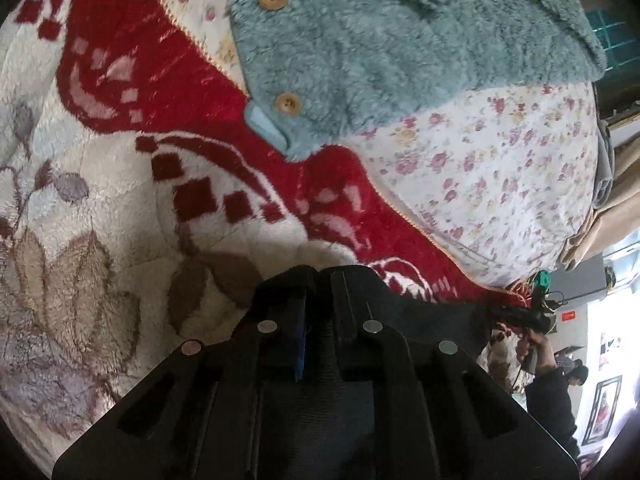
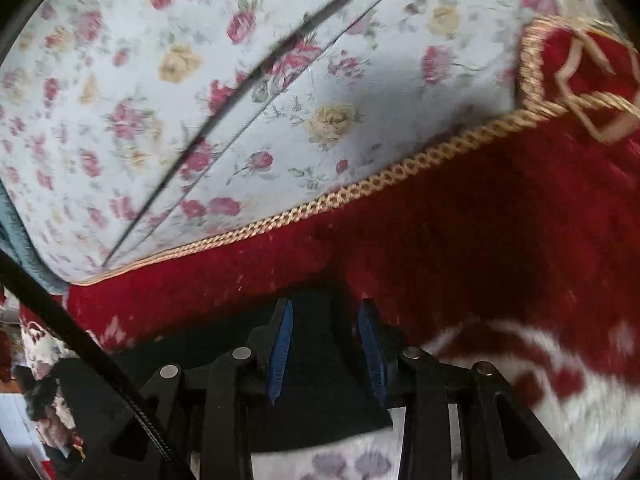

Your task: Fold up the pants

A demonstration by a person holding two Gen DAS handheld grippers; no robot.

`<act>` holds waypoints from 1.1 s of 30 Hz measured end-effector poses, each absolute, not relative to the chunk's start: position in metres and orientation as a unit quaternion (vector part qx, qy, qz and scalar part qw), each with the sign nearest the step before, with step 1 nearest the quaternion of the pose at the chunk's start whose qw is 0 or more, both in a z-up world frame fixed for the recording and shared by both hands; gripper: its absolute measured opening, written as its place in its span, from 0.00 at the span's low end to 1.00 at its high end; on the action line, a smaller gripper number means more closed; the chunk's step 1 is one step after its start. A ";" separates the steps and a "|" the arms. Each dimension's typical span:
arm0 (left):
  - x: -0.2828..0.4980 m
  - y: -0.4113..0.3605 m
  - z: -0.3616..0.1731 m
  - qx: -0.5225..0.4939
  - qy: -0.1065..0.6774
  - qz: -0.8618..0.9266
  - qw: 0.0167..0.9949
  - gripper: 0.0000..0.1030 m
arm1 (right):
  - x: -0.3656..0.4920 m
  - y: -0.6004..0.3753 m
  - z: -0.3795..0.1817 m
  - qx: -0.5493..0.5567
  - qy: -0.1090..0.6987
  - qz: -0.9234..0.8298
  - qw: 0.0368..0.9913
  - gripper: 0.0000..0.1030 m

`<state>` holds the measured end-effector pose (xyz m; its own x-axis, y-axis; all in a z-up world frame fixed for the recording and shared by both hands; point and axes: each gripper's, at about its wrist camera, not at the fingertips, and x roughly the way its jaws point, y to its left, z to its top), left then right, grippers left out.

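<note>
The black pants (image 1: 440,308) stretch between my two grippers above the bed. In the left wrist view my left gripper (image 1: 318,280) is shut on an edge of the black cloth, which runs off to the right toward my other gripper (image 1: 532,320). In the right wrist view my right gripper (image 2: 324,316) has black pants cloth (image 2: 320,392) between its blue pads (image 2: 280,344); the pads stand a little apart with the cloth bunched between them. The rest of the pants hangs below, out of sight.
A red and white plush blanket (image 1: 120,184) with gold trim (image 2: 360,188) covers the bed. A floral sheet (image 2: 160,100) lies beyond it. A teal fleece garment (image 1: 380,40) with wooden buttons lies on the sheet. A black cable (image 2: 80,352) crosses at left.
</note>
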<state>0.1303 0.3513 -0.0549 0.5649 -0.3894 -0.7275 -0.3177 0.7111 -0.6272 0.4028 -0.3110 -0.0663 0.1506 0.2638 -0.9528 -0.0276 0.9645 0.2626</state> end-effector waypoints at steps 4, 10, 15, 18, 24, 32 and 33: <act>0.131 0.349 -0.051 -0.376 0.463 -0.022 0.802 0.09 | 0.411 -0.296 -0.076 0.058 0.657 0.098 0.745 0.31; 0.130 0.348 -0.054 -0.388 0.462 -0.014 0.798 0.09 | 0.410 -0.290 -0.083 0.067 0.668 0.112 0.732 0.12; 0.126 0.349 -0.054 -0.396 0.457 -0.007 0.796 0.09 | 0.403 -0.298 -0.080 0.070 0.648 0.109 0.750 0.02; 0.124 0.348 -0.049 -0.399 0.452 -0.006 0.798 0.09 | 0.397 -0.311 -0.066 0.082 0.628 0.105 0.766 0.02; 0.123 0.348 -0.051 -0.400 0.454 0.005 0.796 0.09 | 0.389 -0.319 -0.048 0.066 0.616 0.097 0.779 0.01; 0.123 0.345 -0.057 -0.398 0.469 0.016 0.788 0.09 | 0.385 -0.311 -0.050 0.039 0.634 0.108 0.764 0.04; 0.123 0.345 -0.057 -0.397 0.471 0.018 0.787 0.09 | 0.389 -0.315 -0.051 0.075 0.627 0.104 0.768 0.08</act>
